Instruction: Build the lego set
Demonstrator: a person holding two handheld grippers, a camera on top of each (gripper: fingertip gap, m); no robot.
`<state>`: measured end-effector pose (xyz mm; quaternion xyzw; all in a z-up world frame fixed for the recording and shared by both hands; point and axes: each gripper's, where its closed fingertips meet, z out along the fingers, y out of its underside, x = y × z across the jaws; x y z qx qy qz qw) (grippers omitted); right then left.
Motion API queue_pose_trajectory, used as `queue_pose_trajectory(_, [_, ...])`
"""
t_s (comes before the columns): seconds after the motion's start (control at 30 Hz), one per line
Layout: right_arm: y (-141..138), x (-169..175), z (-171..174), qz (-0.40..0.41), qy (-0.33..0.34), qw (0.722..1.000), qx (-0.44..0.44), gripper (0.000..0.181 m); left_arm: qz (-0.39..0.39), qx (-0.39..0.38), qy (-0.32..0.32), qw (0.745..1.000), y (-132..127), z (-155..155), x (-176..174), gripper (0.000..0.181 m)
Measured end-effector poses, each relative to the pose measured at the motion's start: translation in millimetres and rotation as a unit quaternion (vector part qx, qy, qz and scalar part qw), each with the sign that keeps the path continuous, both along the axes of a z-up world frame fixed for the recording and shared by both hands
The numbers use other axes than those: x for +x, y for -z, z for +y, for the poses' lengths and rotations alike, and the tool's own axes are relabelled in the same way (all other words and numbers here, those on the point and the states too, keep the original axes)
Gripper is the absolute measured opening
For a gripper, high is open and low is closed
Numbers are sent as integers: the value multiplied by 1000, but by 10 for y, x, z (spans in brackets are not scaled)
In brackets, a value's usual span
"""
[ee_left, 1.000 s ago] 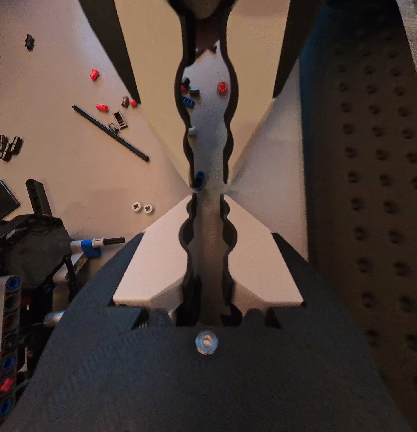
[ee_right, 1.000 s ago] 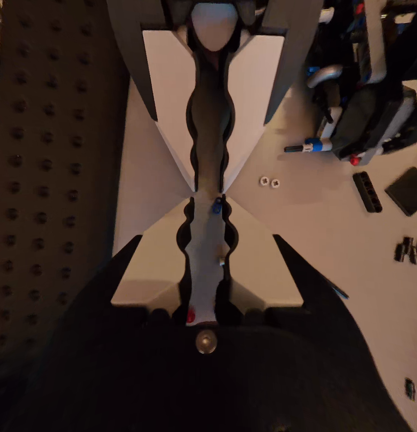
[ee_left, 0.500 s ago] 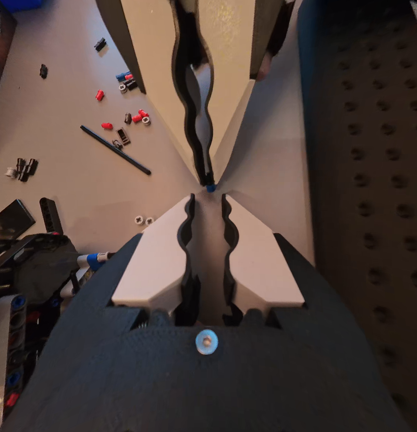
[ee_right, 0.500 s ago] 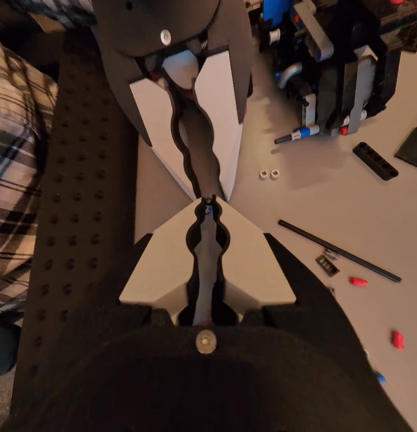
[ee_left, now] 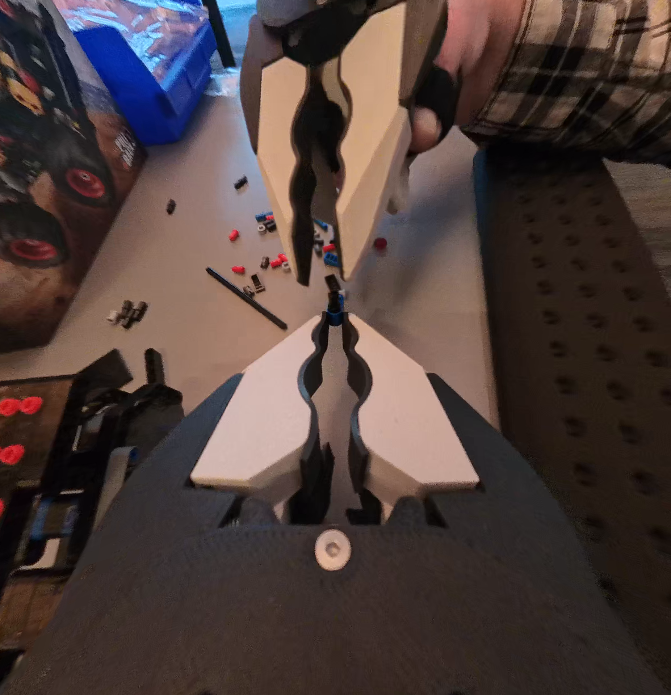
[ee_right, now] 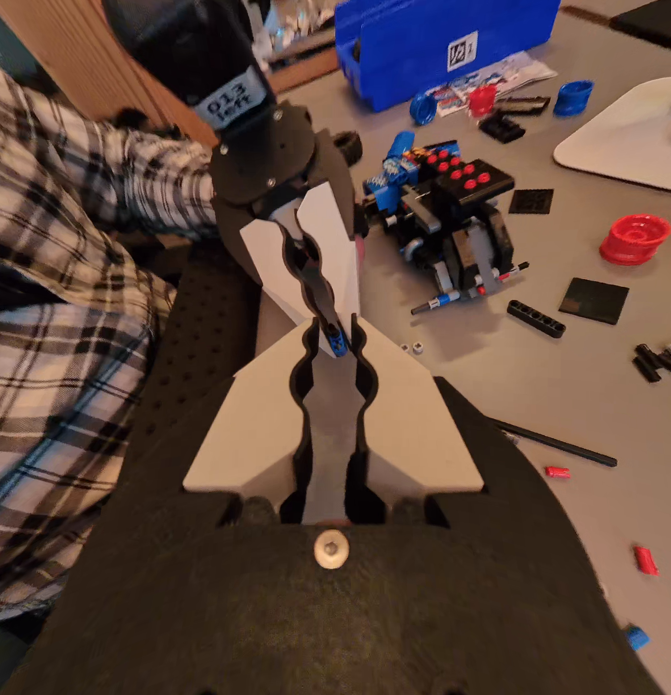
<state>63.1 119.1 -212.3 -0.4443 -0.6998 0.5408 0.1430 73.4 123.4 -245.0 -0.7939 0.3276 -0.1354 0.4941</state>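
My left gripper (ee_left: 334,324) is shut on a small blue connector (ee_left: 334,315) with a black pin sticking out of its far end. My right gripper (ee_left: 323,280) hangs open just beyond it, held by a hand in a plaid sleeve. In the right wrist view my right gripper (ee_right: 334,323) is open, with the blue connector (ee_right: 337,341) between its fingertips, gripped by my left gripper (ee_right: 330,331) coming from above. Both are held above the table. The part-built black, blue and grey model (ee_right: 450,225) stands to the right.
Loose red, blue and black pieces (ee_left: 273,259) and a black axle (ee_left: 247,297) lie on the grey table. There is a blue bin (ee_right: 439,49), a printed box (ee_left: 36,169), a red wheel hub (ee_right: 634,239), a black beam (ee_right: 535,319) and a perforated black mat (ee_left: 589,376). From the left gripper's tips to the black axle (ee_left: 247,297) is close to 10 cm.
The right gripper picked the blue connector off the table, both grippers lifted, and it passed over: the left has shut on it and the right has opened.
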Motion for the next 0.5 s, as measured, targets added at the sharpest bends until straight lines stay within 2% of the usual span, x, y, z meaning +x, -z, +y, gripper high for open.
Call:
queue_pose_trajectory(0.07, [-12,20,18,-9,1,1000,-22,19,21,31,-6,999,-63,15,-16,5])
queue_pose_trajectory(0.17, [-18,28,-16,-27,-6,997,-73,24,102,102,-12,989,-151,34,-38,5])
queue_pose_trajectory(0.3, [-88,61,-49,-24,-22,993,-110,20,216,185,-17,959,-236,31,-15,5])
queue_pose_trajectory(0.5, [-129,76,-59,-11,-19,995,-102,15,313,241,-31,918,-292,22,8,5])
